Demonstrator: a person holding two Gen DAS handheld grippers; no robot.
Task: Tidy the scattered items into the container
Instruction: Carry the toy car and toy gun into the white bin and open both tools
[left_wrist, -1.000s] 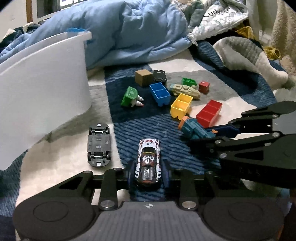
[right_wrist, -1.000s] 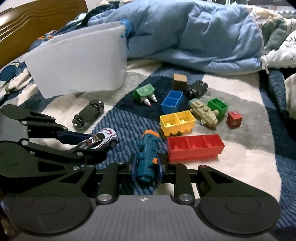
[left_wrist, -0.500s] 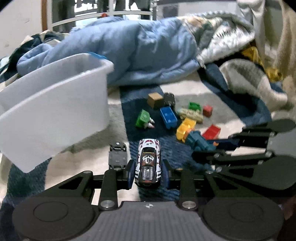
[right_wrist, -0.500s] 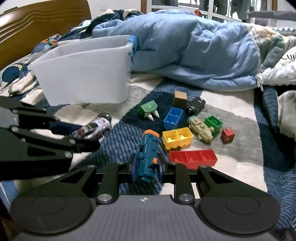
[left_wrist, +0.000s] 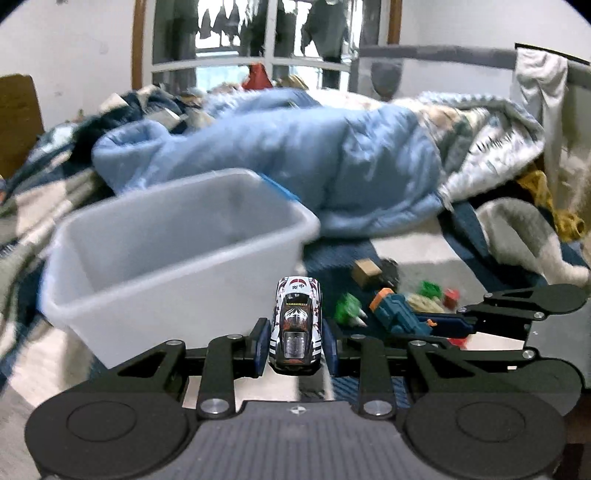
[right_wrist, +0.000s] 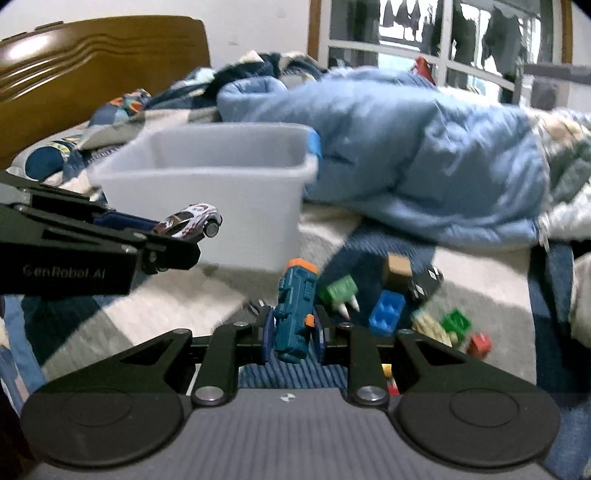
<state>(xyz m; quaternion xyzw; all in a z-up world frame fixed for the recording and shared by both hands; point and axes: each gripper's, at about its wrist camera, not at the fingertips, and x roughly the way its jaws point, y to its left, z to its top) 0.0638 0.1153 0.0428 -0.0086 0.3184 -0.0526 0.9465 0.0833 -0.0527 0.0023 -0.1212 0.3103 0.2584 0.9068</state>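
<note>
Two toys gripped, bin just ahead

Both grippers are loaded. The left gripper (left_wrist: 295, 343) has its jaws drawn in close on a white toy car (left_wrist: 295, 321), pads pressing its two flanks, nose pointing away from the hand. The right gripper (right_wrist: 293, 328) is nearly closed on a teal toy blaster (right_wrist: 295, 310) with an orange tip, gripped across its lower body so most of it sticks out forward.

Both toys look small, light and rigid. The car's smooth painted sides could slip, so the flanks between the wheels seem the right hold; the blaster's ridged body should give the pads a surer bite.

Beyond the fingers, the white plastic bin (left_wrist: 177, 258) sits on the patterned blanket (right_wrist: 166, 306), open top facing up, and looks empty from here. More pieces lie scattered off to the right: a blue brick (right_wrist: 388, 312), a green block (right_wrist: 340, 290), a brown cube (right_wrist: 397, 267) and a small red block (right_wrist: 480, 343).
</note>
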